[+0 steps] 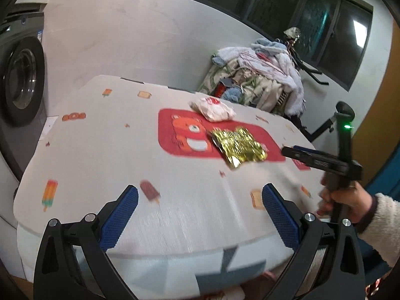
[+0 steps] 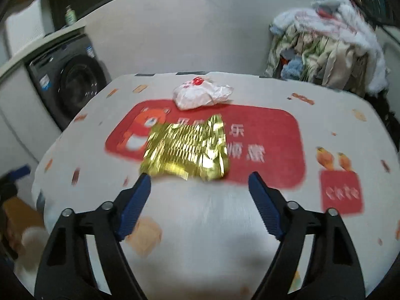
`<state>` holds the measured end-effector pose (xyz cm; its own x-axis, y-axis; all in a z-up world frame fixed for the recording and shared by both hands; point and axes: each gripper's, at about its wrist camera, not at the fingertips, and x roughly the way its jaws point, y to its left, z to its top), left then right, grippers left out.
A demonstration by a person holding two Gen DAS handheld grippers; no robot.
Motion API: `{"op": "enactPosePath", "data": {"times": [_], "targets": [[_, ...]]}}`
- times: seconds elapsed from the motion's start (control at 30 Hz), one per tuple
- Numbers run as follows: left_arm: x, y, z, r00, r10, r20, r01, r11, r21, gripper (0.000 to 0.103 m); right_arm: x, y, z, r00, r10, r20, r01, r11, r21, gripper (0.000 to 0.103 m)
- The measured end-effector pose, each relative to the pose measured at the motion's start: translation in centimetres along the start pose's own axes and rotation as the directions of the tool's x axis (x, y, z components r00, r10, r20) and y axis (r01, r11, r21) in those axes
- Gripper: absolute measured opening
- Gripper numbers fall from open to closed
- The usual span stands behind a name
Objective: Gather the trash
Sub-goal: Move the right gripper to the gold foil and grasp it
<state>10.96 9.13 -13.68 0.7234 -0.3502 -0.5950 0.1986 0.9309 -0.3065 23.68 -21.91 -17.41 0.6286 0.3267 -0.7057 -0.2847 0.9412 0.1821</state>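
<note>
Two pieces left: gold foil wrapper [image 2: 186, 151] just ahead of my right claw [image 2: 200, 187]; crumpled white wrapper [image 2: 202, 93] beyond.
Collected: nothing, I judge.
Claws: right and left claw [image 1: 200, 200] both spread, empty.

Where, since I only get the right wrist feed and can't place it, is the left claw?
Observer: The left claw hangs open over the table's near edge, short of the foil.
Operator: Is it holding anything?
Observer: No, nothing sits between its pads.
Operator: How does my right claw look from that side?
Observer: The right claw points in from the right. Its tip is just off the foil's right edge and, as far as the left view shows, not touching it.
</note>
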Motion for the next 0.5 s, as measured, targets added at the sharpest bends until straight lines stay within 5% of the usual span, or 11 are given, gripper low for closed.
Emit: {"op": "enactPosePath", "data": {"times": [0.33, 0.5], "targets": [[4.6, 2.7, 3.9, 1.0, -0.006, -0.007, 0.005, 0.998, -0.056, 0.097, 11.1, -2.2, 5.4, 0.99, -0.013, -0.142, 0.025, 0.996, 0.082, 0.073], [7.3, 2.7, 4.5, 0.998, -0.043, -0.041, 0.039, 0.996, -0.079, 0.092, 11.4, -1.8, 4.6, 0.986, 0.047, -0.163, -0.039, 0.998, 0.051, 0.042]]}}
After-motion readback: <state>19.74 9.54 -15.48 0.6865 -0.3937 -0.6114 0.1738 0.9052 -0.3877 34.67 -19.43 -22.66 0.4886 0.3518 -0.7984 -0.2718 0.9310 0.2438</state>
